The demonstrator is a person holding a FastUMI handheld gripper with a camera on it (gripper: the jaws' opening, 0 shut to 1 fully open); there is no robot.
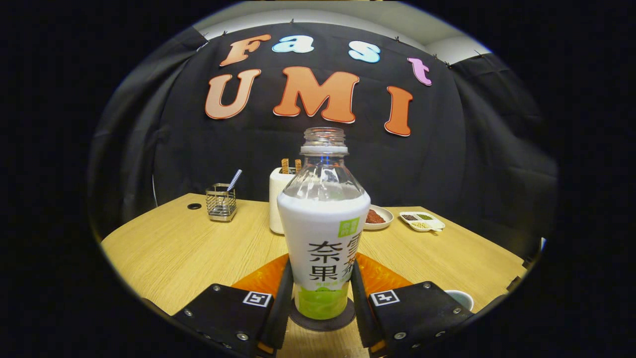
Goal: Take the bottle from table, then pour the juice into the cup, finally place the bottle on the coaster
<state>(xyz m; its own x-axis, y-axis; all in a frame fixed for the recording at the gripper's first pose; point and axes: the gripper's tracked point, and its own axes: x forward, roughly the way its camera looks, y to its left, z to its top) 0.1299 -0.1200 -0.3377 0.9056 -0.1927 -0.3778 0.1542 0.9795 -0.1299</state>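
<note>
- The juice bottle (pixel 323 233) stands upright on the dark round coaster (pixel 323 318), between the two fingers of the tongs (pixel 322 298). It is clear plastic with its cap off, wrapped in a white label that turns green at the foot.
- The coaster lies flat on the wooden desk (pixel 174 248), its rim showing around the bottle's base.
- The cup (pixel 459 298), white-rimmed, sits to the near right, partly hidden behind the right finger.
</note>
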